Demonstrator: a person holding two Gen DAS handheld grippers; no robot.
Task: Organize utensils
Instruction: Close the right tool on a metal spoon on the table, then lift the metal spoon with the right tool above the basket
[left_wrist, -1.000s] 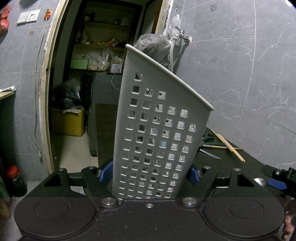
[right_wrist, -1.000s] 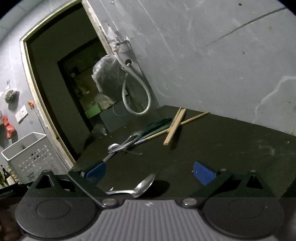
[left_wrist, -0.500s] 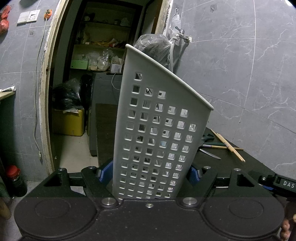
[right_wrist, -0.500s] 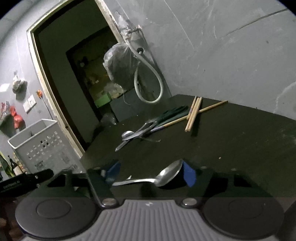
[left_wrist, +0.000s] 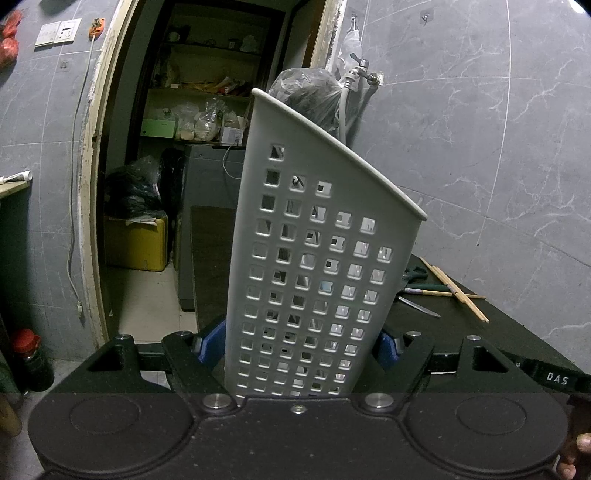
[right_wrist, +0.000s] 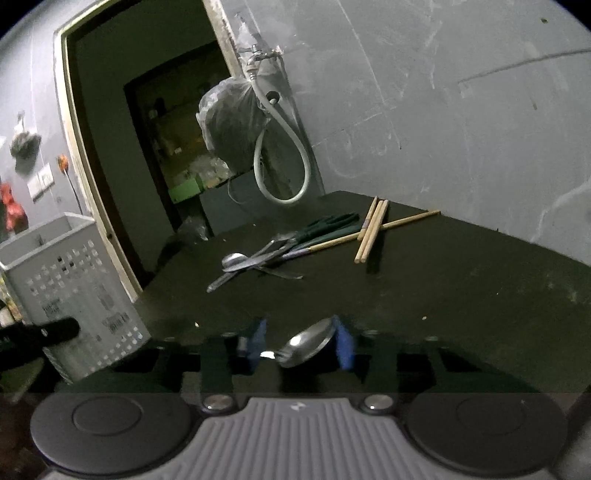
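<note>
1. Left tongs (left_wrist: 303, 347) pinched the white perforated basket (left_wrist: 317, 258), held upright off the counter's (right_wrist: 461, 295) left edge.
2. Right tongs (right_wrist: 301, 345) were closing around a spoon (right_wrist: 306, 341) near the counter's front edge; firm grip not confirmed.
3. Left to sort: chopsticks (right_wrist: 371, 230) and cutlery pile (right_wrist: 266, 254) towards the counter's back edge.
4. Basket contents unclear. Judged early stage.

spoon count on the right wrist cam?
2. The near spoon lies between the right tongs, whose jaws are closing; the far spoon sits at the near end of the utensil pile. The pile may hide more.
</note>
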